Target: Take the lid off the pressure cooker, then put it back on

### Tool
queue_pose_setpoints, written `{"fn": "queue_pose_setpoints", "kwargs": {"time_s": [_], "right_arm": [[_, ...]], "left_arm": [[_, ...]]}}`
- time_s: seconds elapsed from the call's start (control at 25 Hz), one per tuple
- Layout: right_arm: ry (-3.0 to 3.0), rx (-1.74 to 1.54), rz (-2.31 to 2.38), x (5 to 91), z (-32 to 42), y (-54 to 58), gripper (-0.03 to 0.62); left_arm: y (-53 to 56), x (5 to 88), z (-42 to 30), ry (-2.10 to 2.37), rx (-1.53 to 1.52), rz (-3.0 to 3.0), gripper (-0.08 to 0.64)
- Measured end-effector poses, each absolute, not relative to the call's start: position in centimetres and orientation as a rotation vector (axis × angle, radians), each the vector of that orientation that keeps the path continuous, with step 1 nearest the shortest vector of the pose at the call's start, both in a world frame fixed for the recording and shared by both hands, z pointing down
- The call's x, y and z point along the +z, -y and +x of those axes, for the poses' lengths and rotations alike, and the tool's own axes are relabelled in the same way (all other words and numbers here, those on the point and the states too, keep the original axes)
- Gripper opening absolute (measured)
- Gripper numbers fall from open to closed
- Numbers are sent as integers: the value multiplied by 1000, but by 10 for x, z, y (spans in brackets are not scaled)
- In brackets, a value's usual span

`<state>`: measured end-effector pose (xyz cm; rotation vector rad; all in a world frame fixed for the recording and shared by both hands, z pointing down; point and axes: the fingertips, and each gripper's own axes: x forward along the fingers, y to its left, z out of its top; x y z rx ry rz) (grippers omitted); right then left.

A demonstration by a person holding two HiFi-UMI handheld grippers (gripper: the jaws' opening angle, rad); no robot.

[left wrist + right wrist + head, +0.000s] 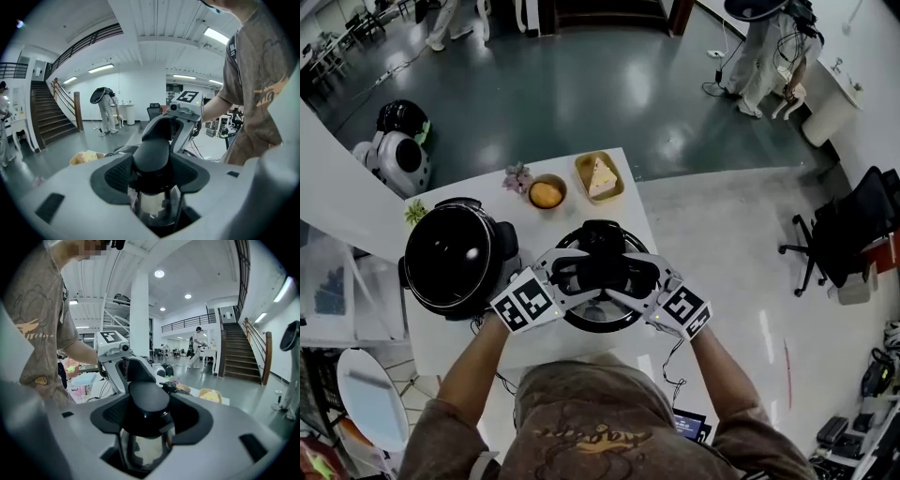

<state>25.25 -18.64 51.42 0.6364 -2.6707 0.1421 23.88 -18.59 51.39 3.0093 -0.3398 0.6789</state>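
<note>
The pressure cooker's round lid [602, 321], chrome-rimmed with a black top, is over the white table [630, 214] just right of the open cooker pot [455, 258]. Whether it rests on the table I cannot tell. My left gripper [572, 274] and right gripper [630, 277] face each other across the lid's black handle [602, 272], each shut on one end. In the left gripper view the handle [152, 157] fills the notch between the dark pads [115, 174]. The right gripper view shows the same handle [149, 399], with the left gripper's marker cube beyond it.
At the table's far edge stand a small bowl of orange food [547, 193], a tray with a yellow wedge [600, 177] and a small flower [517, 176]. A white robot [398, 155] stands on the floor beyond, an office chair [844, 234] at right.
</note>
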Motion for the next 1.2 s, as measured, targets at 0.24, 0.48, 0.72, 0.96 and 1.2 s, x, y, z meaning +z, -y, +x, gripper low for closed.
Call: {"fn": "queue_pose_setpoints", "kwargs": {"time_s": [0.24, 0.48, 0.72, 0.96, 1.2], "right_arm": [[2652, 196, 634, 552, 261, 188, 272], [2633, 214, 613, 582, 265, 193, 272], [2597, 196, 603, 603, 263, 194, 272], [2593, 204, 607, 612, 262, 196, 272], [2581, 227, 605, 618, 263, 195, 272]], "left_arm": [[188, 552, 247, 326, 686, 2970, 256], [192, 582, 251, 338, 715, 2945, 256], [195, 602, 249, 388, 746, 2947, 258], [196, 611, 246, 441, 784, 2948, 258], [195, 616, 247, 466, 808, 2951, 258]]}}
